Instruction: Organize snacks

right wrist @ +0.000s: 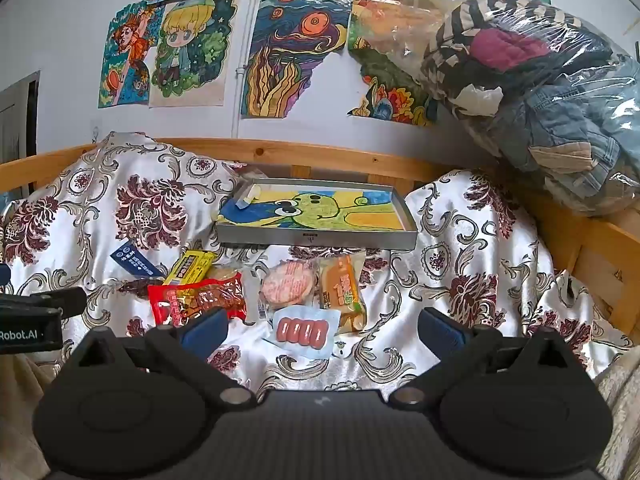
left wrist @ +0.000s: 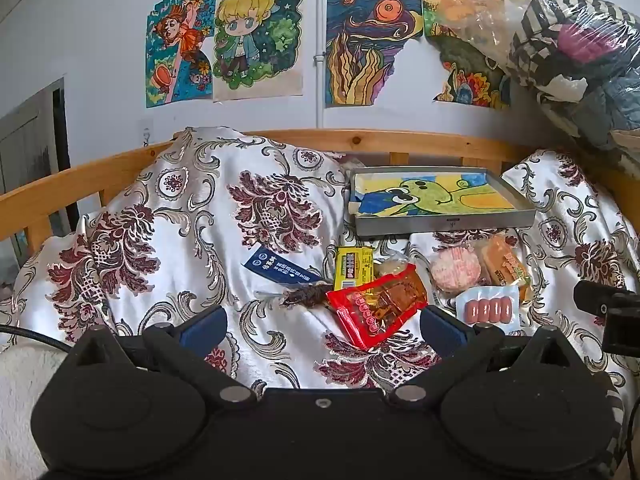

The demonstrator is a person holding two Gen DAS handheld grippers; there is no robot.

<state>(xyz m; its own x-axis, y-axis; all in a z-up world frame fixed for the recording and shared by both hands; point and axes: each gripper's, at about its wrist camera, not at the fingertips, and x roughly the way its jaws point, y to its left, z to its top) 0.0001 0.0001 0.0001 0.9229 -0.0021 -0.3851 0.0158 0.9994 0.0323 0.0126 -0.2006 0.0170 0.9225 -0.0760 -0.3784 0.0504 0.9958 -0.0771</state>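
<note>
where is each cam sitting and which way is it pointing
Left wrist: on the left gripper, jaws open, facing the wall across the floral cloth, centred on the red snack pack; the right gripper's edge shows at right.
Right wrist: on the right gripper, jaws open, same heading, centred on the sausage pack.
Both share the metal tray, the snacks and the wall drawings.

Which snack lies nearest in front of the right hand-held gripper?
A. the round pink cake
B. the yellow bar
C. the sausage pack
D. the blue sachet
C: in the right wrist view the sausage pack lies just ahead of the open right hand-held gripper, closer than the other snacks.
</note>
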